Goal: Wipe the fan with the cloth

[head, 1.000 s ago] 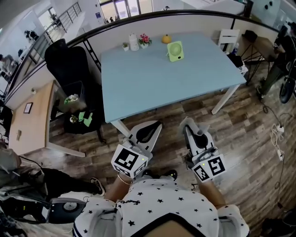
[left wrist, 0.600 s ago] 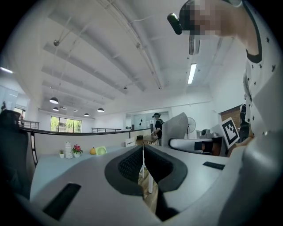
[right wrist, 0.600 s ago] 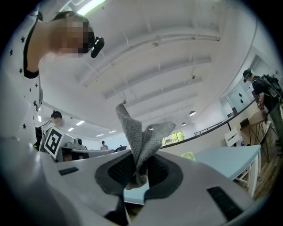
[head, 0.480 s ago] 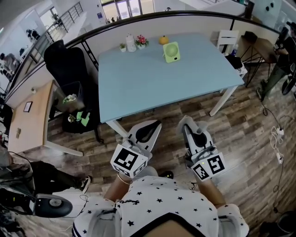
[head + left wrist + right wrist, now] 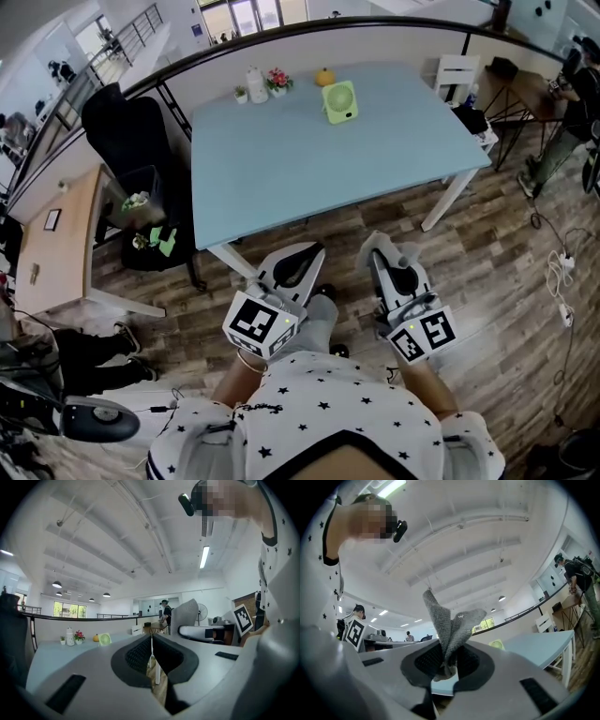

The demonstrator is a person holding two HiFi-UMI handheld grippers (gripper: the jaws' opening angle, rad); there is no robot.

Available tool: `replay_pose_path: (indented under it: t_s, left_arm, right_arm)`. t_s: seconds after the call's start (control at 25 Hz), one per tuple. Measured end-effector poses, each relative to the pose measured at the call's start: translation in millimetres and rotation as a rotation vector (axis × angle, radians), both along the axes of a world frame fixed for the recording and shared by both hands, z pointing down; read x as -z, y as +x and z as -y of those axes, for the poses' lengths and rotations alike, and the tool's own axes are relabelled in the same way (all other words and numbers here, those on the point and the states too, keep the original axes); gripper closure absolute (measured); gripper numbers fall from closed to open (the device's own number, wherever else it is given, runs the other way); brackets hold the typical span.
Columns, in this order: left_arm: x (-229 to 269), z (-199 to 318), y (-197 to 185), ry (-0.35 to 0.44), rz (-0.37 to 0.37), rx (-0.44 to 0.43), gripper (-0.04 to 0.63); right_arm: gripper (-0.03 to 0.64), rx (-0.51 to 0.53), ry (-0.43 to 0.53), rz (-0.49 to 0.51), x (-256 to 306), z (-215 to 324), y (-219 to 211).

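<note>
A small light-green fan [image 5: 339, 101] stands on the far part of the light-blue table [image 5: 309, 159]; it also shows small in the left gripper view as the fan [image 5: 104, 639] and in the right gripper view as the fan [image 5: 497, 644]. My right gripper [image 5: 388, 255] is shut on a grey cloth [image 5: 447, 630] that sticks up from between its jaws. My left gripper [image 5: 302, 263] is shut with nothing in it. Both are held low over the floor, well short of the table's near edge.
A white jar [image 5: 256, 84], a small flower pot [image 5: 278, 80] and an orange object [image 5: 324, 77] stand behind the fan at the table's back edge. A black office chair [image 5: 131, 141] is left of the table, a wooden desk [image 5: 56, 239] further left, a white chair [image 5: 461, 77] at right.
The view has shifted toward the table, which now sits slightly lower-left in the head view. Both grippers keep the same pose; the cloth stays clamped.
</note>
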State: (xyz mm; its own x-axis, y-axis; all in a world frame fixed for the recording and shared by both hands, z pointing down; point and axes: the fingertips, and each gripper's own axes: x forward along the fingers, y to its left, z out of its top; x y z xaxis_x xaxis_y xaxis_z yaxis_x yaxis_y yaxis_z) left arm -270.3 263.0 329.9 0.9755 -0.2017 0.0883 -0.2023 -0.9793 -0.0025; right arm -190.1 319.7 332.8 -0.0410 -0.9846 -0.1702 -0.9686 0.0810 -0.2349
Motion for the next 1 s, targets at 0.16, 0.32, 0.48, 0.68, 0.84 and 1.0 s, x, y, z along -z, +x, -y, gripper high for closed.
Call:
replay_pose_path:
  t_s: [0.16,0.32,0.48,0.68,0.84,1.0]
  left_arm:
    - [0,9,17,0.003,-0.012,-0.024,0.563]
    - [-1,14,40,-0.001,-0.027,-0.057,0.563]
    - [-5,28,59,-0.007,-0.030,-0.077,0.563]
    - [-9,54,82,-0.018,-0.028,-0.092,0.561]
    - [-8,79,101,-0.017,-0.021,-0.104,0.563]
    - [-8,105,118,-0.021,-0.020,-0.117,0.563]
  right_arm:
    - [0.571,-0.028,-0.002,-0.011,0,5,16]
    - [0.571,-0.058,-0.016,-0.026,-2,9,37]
    - [0.571,-0.082,-0.022,-0.030,-5,21,56]
    - [0.571,-0.094,-0.039,-0.020,-9,46,77]
    - [0.571,-0.104,-0.045,-0.021,-7,70,96]
    - [0.571,-0.114,-0.056,-0.009,-9,96,112]
